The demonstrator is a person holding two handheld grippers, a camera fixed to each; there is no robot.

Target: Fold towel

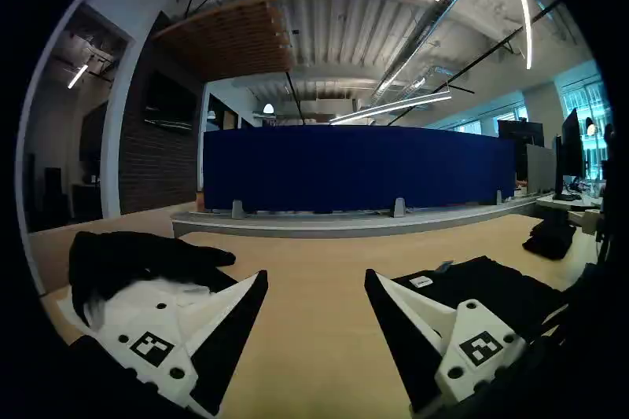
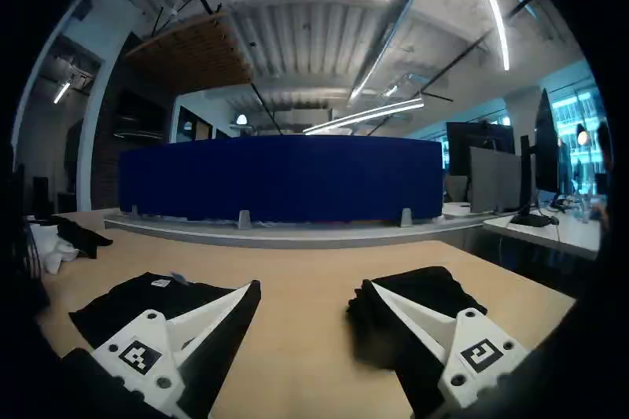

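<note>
A black towel (image 1: 491,281) with a small white tag lies flat on the wooden table (image 1: 314,262), behind my left gripper's right finger. In the right gripper view the same towel (image 2: 149,297) lies behind that gripper's left finger. My left gripper (image 1: 314,276) is open just above the bare tabletop, with nothing between its fingers. My right gripper (image 2: 310,287) is also open and empty, low over the table (image 2: 314,270). A folded black cloth (image 2: 417,293) lies behind its right finger.
A rumpled pile of black cloth over white cloth (image 1: 134,262) lies at the left, also seen as the pile (image 2: 63,242). Another black bundle (image 1: 550,238) sits far right. A blue divider (image 1: 354,167) runs along the table's far edge. Monitors (image 2: 503,175) stand at right.
</note>
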